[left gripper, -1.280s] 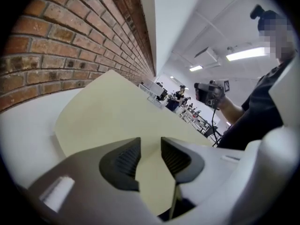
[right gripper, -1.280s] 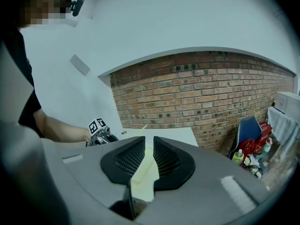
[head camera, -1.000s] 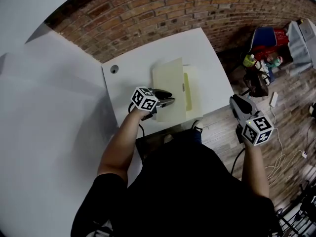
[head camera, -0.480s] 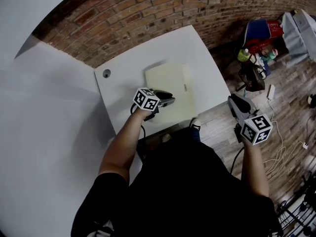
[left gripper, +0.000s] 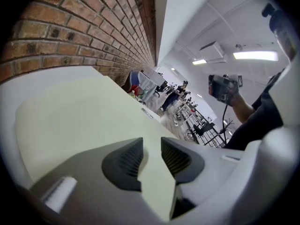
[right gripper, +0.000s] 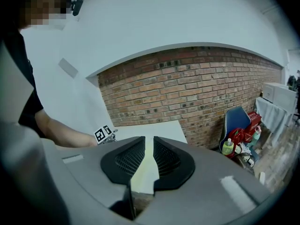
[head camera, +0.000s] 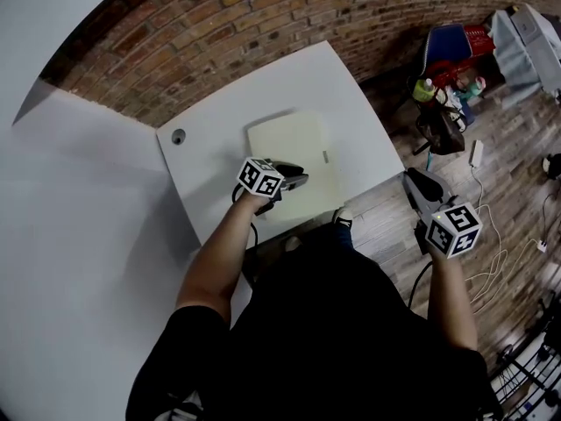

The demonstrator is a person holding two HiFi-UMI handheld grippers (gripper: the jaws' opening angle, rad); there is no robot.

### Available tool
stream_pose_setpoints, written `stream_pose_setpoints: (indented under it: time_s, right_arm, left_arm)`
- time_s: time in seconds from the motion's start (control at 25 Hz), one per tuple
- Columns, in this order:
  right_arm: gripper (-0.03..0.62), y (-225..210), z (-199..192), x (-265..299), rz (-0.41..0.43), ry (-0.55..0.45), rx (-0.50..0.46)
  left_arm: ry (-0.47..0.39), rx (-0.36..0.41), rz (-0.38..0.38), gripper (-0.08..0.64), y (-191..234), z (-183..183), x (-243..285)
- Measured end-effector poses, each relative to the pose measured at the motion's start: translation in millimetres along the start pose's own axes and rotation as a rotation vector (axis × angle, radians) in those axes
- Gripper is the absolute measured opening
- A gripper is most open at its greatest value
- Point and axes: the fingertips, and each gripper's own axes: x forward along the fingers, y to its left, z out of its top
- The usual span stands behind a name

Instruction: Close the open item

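Note:
A pale yellow folder (head camera: 294, 152) lies flat and closed on the white table (head camera: 228, 117), its small clasp toward the right edge. My left gripper (head camera: 303, 179) hovers low over the folder's near edge, jaws close together with nothing between them. The left gripper view looks across the folder's cover (left gripper: 79, 111) past the left gripper (left gripper: 152, 154). My right gripper (head camera: 412, 179) is off the table's right side, above the wooden floor, jaws nearly together and empty. In the right gripper view the right gripper (right gripper: 149, 154) faces the table (right gripper: 157, 131) and the left gripper's marker cube (right gripper: 103, 134).
A round cable hole (head camera: 179, 136) sits at the table's far left corner. A brick wall (head camera: 263, 11) runs behind the table. A blue chair with red bags and a bottle (head camera: 451, 55) stands at the right, with cables (head camera: 495, 270) lying on the floor.
The folder's raised cover, which showed a yellow inside a second ago, now lies flat and shut. Both grippers stay about where they were; the head view has shifted.

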Motion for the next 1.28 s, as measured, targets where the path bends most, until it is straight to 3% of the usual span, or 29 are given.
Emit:
stream_pose_setpoints:
  time_s: [0.48, 0.8, 1.28]
  right_arm:
    - [0.055, -12.4, -7.8, -4.0, -0.004, 0.031, 0.023]
    - [0.055, -24.8, -8.1, -4.7, -0.01, 0.019, 0.029]
    - [0.055, -35.6, -13.6, -0.1, -0.011, 0.034, 0.047]
  left_arm:
    - [0.085, 0.047, 0.011, 0.104, 3.4, -1.1, 26.6]
    - [0.192, 0.161, 0.082, 0.104, 11.8, -7.9, 45.7]
    - [0.279, 0.237, 0.157, 0.103, 23.5, -11.8, 60.8]
